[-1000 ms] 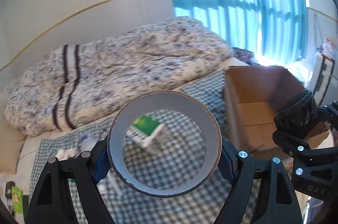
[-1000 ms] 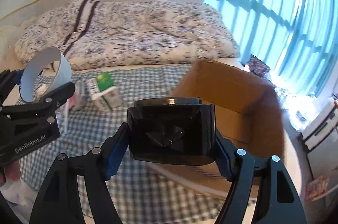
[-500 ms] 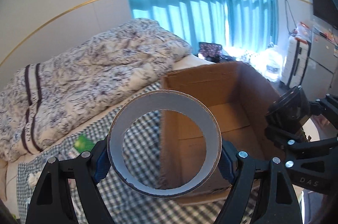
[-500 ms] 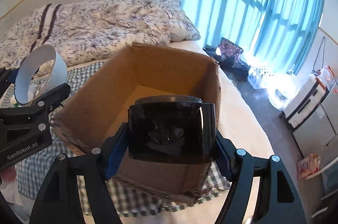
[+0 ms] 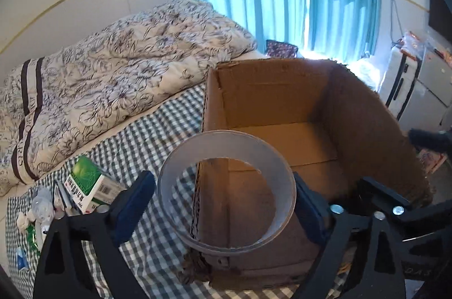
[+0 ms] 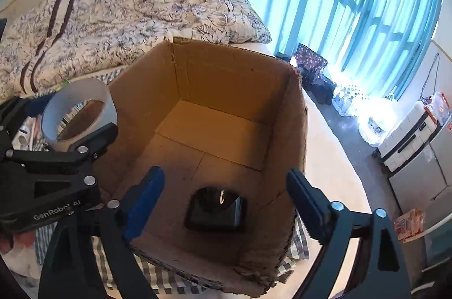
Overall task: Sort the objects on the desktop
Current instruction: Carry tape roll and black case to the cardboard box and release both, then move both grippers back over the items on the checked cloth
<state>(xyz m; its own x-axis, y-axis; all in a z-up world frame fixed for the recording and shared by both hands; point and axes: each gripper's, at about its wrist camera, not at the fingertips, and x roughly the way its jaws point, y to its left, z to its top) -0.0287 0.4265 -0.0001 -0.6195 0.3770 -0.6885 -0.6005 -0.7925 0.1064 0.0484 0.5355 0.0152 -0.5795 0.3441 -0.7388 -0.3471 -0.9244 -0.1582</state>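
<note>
Both grippers' jaws have just been opening. The right gripper stands wide above the black container on the cardboard box floor. The left gripper is spread too, the tape roll seemingly loose over the box's near wall.

The right gripper is held over the cardboard box, its jaws just opened wide. A black container is seen below on the near box floor. At left, a tape roll is seen between the left gripper's jaws.
</note>
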